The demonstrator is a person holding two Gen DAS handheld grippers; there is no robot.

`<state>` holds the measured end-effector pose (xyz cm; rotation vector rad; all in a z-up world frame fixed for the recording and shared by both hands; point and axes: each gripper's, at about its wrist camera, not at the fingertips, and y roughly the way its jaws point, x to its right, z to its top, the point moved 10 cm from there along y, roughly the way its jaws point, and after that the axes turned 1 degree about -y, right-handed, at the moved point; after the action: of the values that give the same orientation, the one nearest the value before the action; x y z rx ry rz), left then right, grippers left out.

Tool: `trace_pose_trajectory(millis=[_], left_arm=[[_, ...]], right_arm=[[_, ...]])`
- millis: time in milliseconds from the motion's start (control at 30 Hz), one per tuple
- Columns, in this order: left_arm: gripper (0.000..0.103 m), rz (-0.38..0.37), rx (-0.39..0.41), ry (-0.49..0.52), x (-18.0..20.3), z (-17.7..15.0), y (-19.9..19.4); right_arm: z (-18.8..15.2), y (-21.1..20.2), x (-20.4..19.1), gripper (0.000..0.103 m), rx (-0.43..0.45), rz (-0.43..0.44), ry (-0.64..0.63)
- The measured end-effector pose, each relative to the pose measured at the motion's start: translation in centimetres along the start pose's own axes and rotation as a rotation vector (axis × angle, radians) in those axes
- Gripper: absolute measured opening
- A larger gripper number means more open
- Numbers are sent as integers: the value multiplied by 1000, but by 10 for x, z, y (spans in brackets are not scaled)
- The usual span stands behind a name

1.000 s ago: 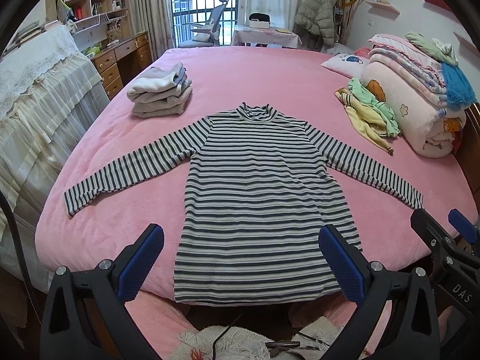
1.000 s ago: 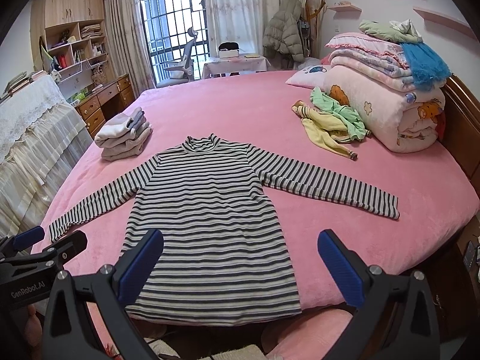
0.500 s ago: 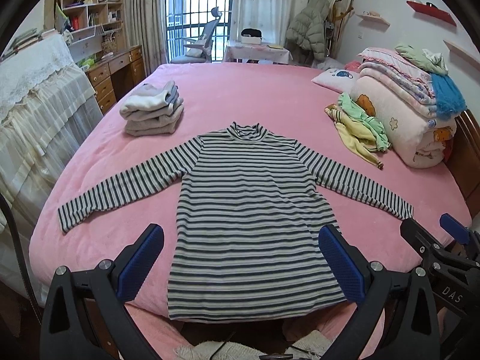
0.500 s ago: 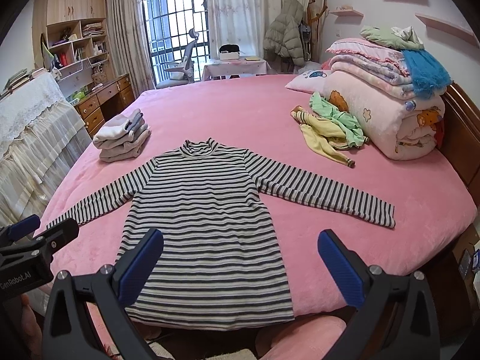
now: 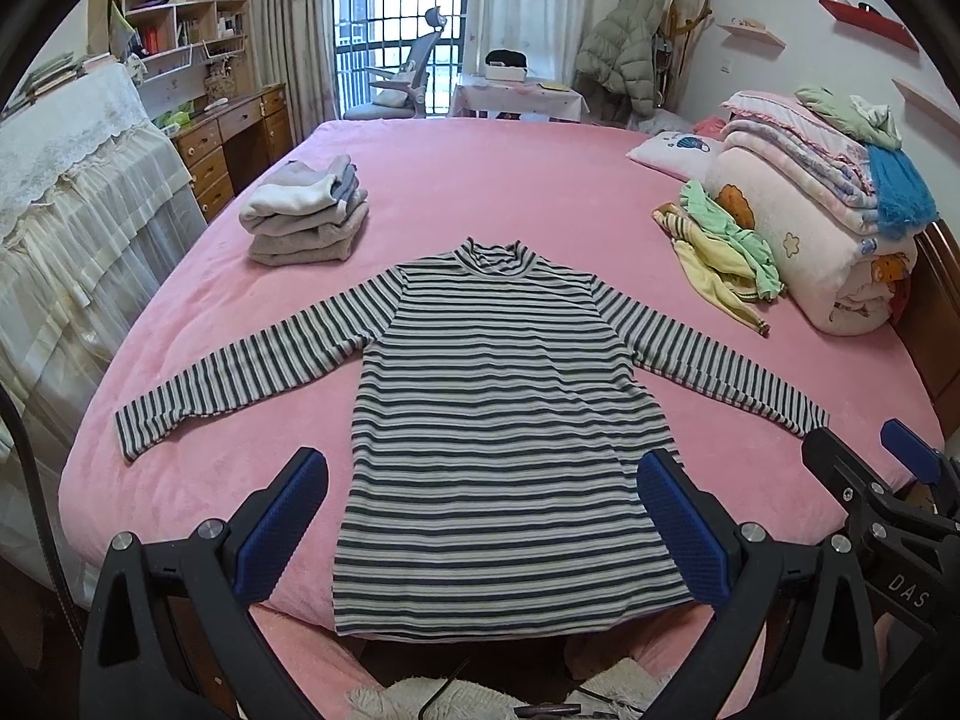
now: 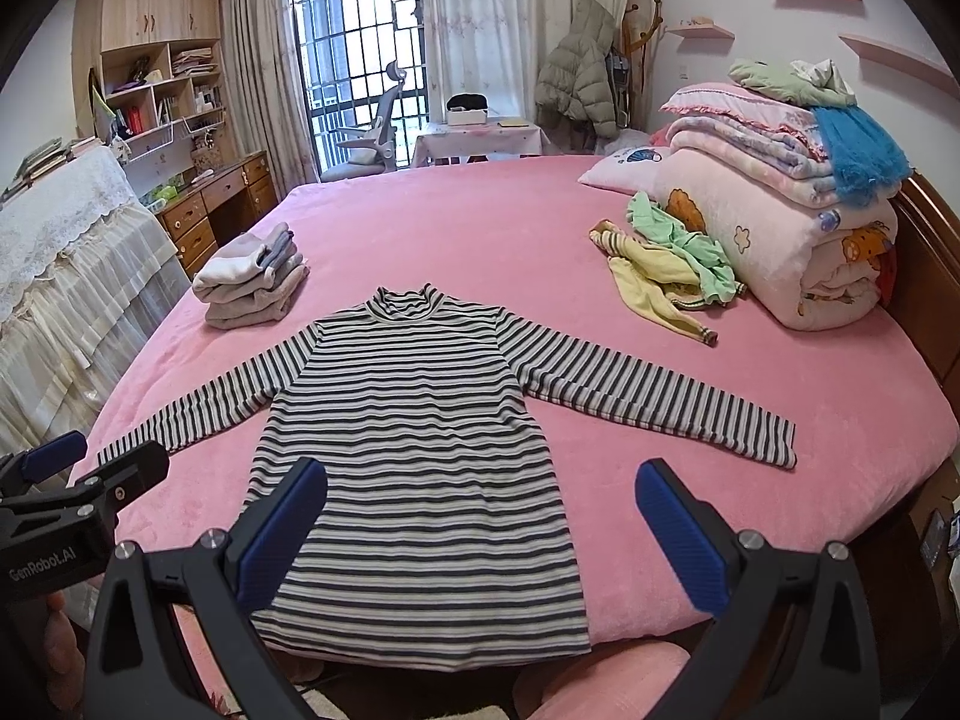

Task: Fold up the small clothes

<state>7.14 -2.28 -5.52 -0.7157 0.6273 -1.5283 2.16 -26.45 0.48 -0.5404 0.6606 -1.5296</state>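
Note:
A black-and-white striped long-sleeve top (image 5: 504,420) lies flat on the pink bed (image 5: 480,180), collar away from me, both sleeves spread out, hem at the near edge. It also shows in the right wrist view (image 6: 414,450). My left gripper (image 5: 483,531) is open and empty, held above the hem. My right gripper (image 6: 480,531) is open and empty, above the hem's right side. Each gripper shows at the edge of the other's view: the right one (image 5: 888,480) and the left one (image 6: 72,474).
A stack of folded grey and white clothes (image 5: 306,216) sits at the bed's left. Loose yellow and green clothes (image 5: 720,252) lie at the right beside rolled quilts (image 5: 828,222). A covered cabinet (image 5: 72,192) stands left of the bed. A wooden headboard (image 6: 936,276) bounds the right side.
Both grippers have pulled back and risen a little, so the top sits lower and smaller in both views. The jaws stay open. The top has not moved.

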Motion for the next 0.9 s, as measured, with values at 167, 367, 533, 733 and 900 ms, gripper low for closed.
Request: trace_pose_trajectory(millis=[167,367,533,733,900], left_arm=[[102,8,-14,12,2,-2,2],[102,2,3,10,4,1,0],[102,10,-4,6,3,2,4],[102,40,10,30,9,10,8],[102,54,42,65,23,29,12]], right_arm=[[3,-1,0,103,10,-2,-8],[5,-2,2,103,17,-20,-19],[7,-2,5,103,27,-36,-32],[11,2,12,103,41,-47,-39],[18,7,27,103,56,-68,-31]])
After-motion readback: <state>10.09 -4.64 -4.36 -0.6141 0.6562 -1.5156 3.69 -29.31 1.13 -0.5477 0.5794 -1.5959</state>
